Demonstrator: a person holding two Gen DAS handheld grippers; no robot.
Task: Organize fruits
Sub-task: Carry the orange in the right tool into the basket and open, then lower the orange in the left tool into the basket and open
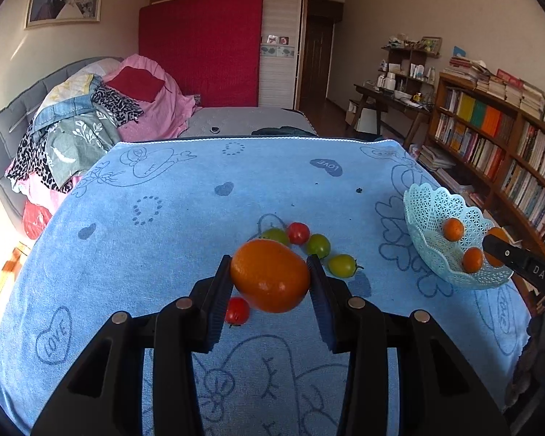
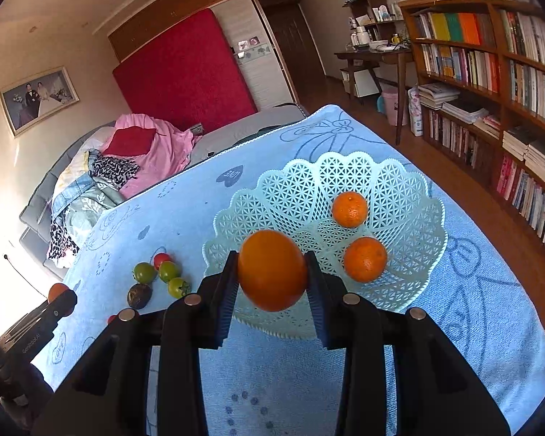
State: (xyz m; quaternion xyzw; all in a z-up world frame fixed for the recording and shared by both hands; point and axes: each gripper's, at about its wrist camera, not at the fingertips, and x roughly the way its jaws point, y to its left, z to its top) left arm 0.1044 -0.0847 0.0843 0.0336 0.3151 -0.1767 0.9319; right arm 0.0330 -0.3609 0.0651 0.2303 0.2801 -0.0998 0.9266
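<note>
My left gripper [image 1: 270,276] is shut on an orange [image 1: 270,274] and holds it above the blue towel. Just beyond it lie green tomatoes [image 1: 318,245] and red tomatoes [image 1: 298,232]; another red tomato [image 1: 237,310] lies under the left finger. My right gripper [image 2: 272,272] is shut on a second orange [image 2: 272,270] and holds it over the near rim of the pale lattice basket [image 2: 298,181]. Two small oranges [image 2: 349,209] [image 2: 365,258] lie in the basket. The basket also shows in the left wrist view [image 1: 428,203] at the right, with the right gripper beside it.
A blue towel [image 1: 200,200] covers the table. A dark brown fruit [image 2: 139,295] lies by the green tomatoes [image 2: 168,271]. A bed with piled clothes [image 1: 91,120] stands beyond the far edge. Bookshelves [image 2: 490,91] line the right wall.
</note>
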